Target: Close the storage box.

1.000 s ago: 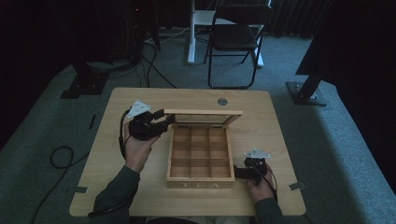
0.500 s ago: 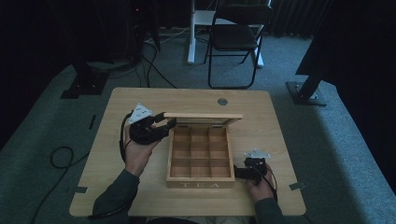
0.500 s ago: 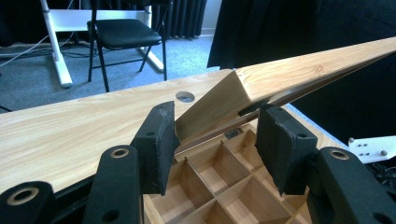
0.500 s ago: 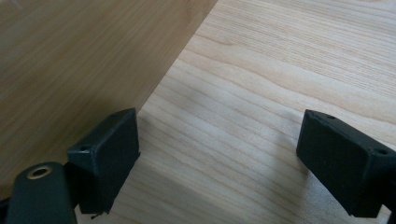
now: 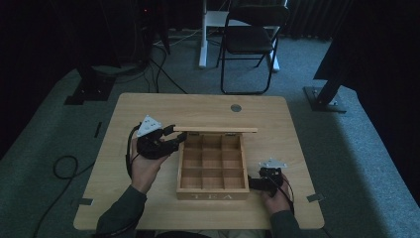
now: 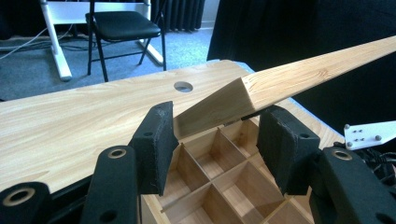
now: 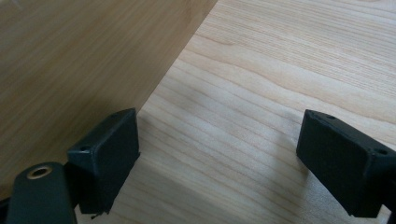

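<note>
The fingers (image 6: 154,144) of the left gripper (image 5: 171,142) stand apart and have just been opening, with the corner of the raised lid (image 6: 280,84) between them but clear of both pads; its own view shows a gap on each side of the wood. The right gripper (image 5: 253,183) has its fingers (image 7: 109,154) spread wide, one close against the outer side wall of the tea box (image 5: 213,166) and the other out over bare bench (image 7: 261,93), with nothing clamped between them. From the high view the box sits near the middle of the bench, towards the person's edge, a pale wooden square divided by thin slats into nine compartments, with "TEA" marked on its front wall and the lid standing up from the far edge. That view also shows both hands, the trailing cables, the grey three-cornered plates on the grippers, the round hole (image 5: 236,107) in the benchtop beyond the box and a folding chair (image 5: 250,39) on the carpeted floor behind. The left gripper view gives what the high view cannot: the lid's straight grain, its square-cut end face and the bare compartments under it. The right gripper view gives only close grain: the smooth box wall in shadow at the left and the lighter, striped bench surface. The pads are matt black blocks with rounded corners.
</note>
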`<state>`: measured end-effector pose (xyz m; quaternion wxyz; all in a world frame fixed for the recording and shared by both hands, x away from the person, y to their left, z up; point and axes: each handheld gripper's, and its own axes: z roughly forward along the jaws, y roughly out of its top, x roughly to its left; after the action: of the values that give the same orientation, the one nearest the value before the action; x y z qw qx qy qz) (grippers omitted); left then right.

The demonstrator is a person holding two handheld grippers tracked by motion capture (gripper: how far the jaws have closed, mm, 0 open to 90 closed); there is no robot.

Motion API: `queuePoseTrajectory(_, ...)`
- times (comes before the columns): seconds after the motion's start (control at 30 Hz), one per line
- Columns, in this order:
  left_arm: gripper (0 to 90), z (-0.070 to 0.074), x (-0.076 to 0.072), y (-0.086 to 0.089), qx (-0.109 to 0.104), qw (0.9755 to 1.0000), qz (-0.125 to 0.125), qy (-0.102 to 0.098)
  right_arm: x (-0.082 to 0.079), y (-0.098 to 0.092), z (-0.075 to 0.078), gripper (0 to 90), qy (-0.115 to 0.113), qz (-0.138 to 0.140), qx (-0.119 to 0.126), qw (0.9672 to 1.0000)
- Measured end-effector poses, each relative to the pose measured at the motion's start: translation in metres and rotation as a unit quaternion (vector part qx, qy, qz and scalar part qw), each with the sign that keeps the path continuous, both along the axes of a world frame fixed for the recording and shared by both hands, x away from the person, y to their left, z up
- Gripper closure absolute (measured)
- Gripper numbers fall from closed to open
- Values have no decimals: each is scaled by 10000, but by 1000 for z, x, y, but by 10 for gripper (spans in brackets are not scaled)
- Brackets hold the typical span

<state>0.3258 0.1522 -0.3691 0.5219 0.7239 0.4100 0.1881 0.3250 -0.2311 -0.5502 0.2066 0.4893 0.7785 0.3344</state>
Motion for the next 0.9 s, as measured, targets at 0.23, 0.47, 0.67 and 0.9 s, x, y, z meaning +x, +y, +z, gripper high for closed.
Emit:
queuePoseTrajectory(0.23,461,-6,-7,0,-47,10000,-44,59,0,0,0,127,-5,5,-4,10000)
queuePoseTrajectory(0.47,455,-11,-12,1,-74,9999,-73,133,0,0,0,127,-6,4,-3,10000)
queuePoseTrajectory(0.67,452,-16,-18,1,-117,9996,-42,250,0,0,0,127,-7,2,-2,10000)
queuePoseTrajectory(0.9,451,-21,-24,0,-99,9997,-19,223,0,0,0,127,-20,9,-2,10000)
